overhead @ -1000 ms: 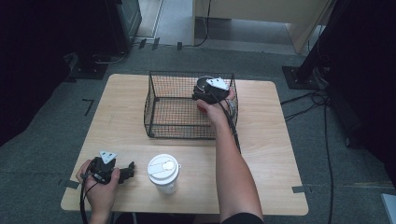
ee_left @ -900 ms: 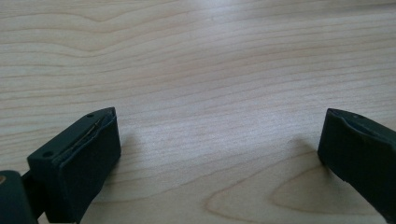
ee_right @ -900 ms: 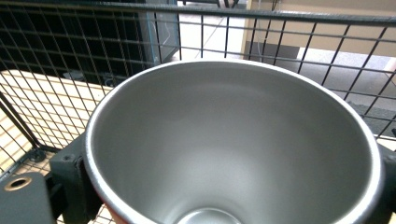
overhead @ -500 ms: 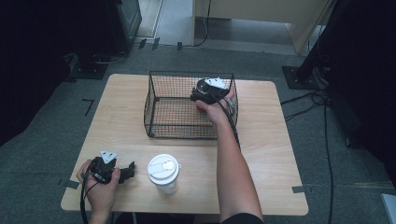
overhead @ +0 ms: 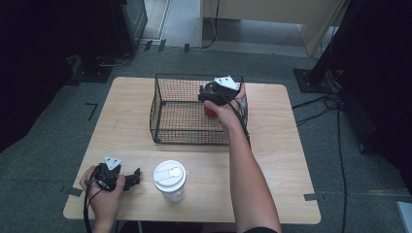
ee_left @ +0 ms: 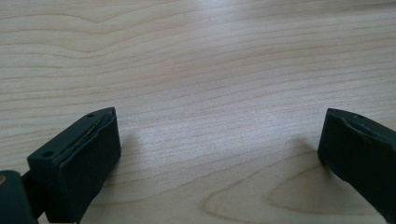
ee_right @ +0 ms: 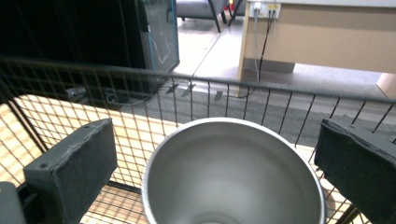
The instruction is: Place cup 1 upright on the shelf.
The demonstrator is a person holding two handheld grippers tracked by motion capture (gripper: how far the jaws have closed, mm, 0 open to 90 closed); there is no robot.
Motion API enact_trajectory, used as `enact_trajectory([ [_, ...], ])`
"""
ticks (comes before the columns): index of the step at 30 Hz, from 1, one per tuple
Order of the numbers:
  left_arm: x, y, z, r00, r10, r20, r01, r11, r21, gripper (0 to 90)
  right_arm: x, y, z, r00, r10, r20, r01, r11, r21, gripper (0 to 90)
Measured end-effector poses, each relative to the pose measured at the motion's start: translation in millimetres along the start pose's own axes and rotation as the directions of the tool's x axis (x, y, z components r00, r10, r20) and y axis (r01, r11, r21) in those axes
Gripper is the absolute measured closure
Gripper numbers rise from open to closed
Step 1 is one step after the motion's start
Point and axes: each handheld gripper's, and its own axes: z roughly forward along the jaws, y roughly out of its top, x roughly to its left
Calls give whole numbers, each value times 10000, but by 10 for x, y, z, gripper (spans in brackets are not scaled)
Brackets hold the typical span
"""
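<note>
The right gripper [overhead: 206,93] hangs over the far right corner of the wire basket [overhead: 165,127], held in the right hand [overhead: 228,109]. Its jaws have just been opening and now stand wide apart, with nothing pressed between the pads. In the right gripper view the steel cup [ee_right: 233,172] sits upright between the two fingers [ee_right: 74,168] and a little below them — its open mouth faces the camera, its rim clear of both pads, with a gap on each side. The basket's far wall rises just beyond the fingertips, and the wooden table [overhead: 282,160] shows through the mesh under them. From the high view a bit of red, the cup's outside, peeks out just under the gripper, inside the basket near its right wall.

The left gripper [overhead: 133,177] lies low at the near left corner of the table, in the left hand [overhead: 104,191]. Its jaws are spread wide too — in the left gripper view only bare wood lies between and ahead of the fingers [ee_left: 81,158], which hold nothing. A paper cup with a white lid [overhead: 170,177] stands upright just beyond the fingertips of that gripper, near but not touching, and well apart from the basket.
</note>
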Motion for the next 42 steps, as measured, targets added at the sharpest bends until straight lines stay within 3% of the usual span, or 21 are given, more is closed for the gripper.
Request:
enact_trajectory([
  [10, 1, 0, 0, 10000, 9, -5, -9, 10000, 2, 0, 49, 147, -235, 9989, -323, -330, 305, 9982, -521, 0],
  [19, 1, 0, 0, 10000, 10, -4, -10, 10000, -1, 0, 26, 191, -525, 9976, -319, -609, 262, 9954, -918, 0],
  [34, 0, 0, 0, 10000, 6, -6, -6, 10000, 0, 0, -10, 72, -1072, 9953, -565, -787, 455, 9897, -1355, 0],
  [42, -1, 0, 1, 10000, -10, -9, 10, 10000, -19, 0, -2, -15, -1389, 9915, -689, -1102, 511, 9863, -1568, 0],
])
